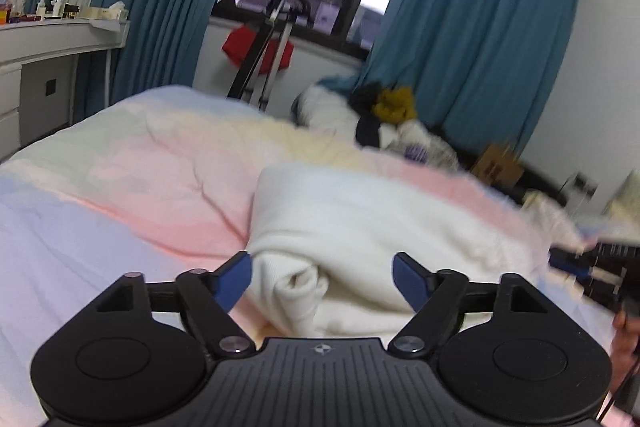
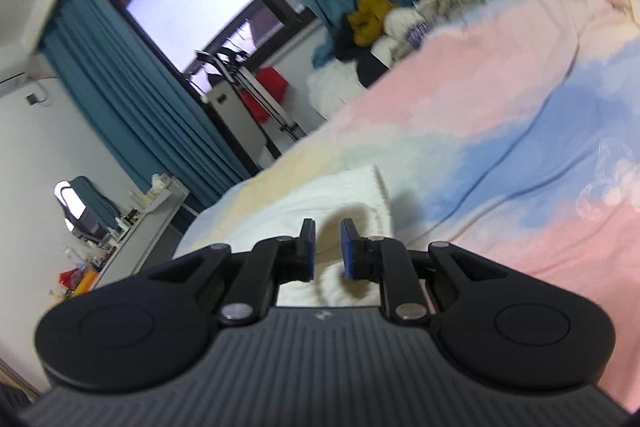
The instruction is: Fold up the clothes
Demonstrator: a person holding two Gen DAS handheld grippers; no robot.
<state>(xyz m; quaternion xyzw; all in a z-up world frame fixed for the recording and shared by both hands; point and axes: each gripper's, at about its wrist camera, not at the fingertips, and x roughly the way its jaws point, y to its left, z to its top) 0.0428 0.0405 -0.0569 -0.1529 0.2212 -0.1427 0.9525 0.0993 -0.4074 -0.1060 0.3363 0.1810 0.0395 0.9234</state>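
A folded white garment (image 1: 360, 219) lies on the pastel duvet (image 1: 140, 179), its rolled near edge facing me. My left gripper (image 1: 322, 261) hovers just over that near edge, blue pads spread wide on either side, touching nothing. In the right wrist view the same white garment (image 2: 320, 195) sits directly ahead and below my right gripper (image 2: 327, 225). The right jaws stand only a narrow gap apart with no cloth caught between them. That right gripper also shows, blurred, at the right edge of the left wrist view (image 1: 592, 267), with a hand (image 1: 624, 331) behind it.
A heap of unfolded clothes (image 1: 384, 115) lies at the bed's far side under teal curtains (image 1: 480, 27). A white dressing table (image 1: 48, 43) with bottles stands left. A stand with a red cloth (image 1: 240, 43) is by the window; a cardboard box (image 1: 496, 163) lies beyond the bed.
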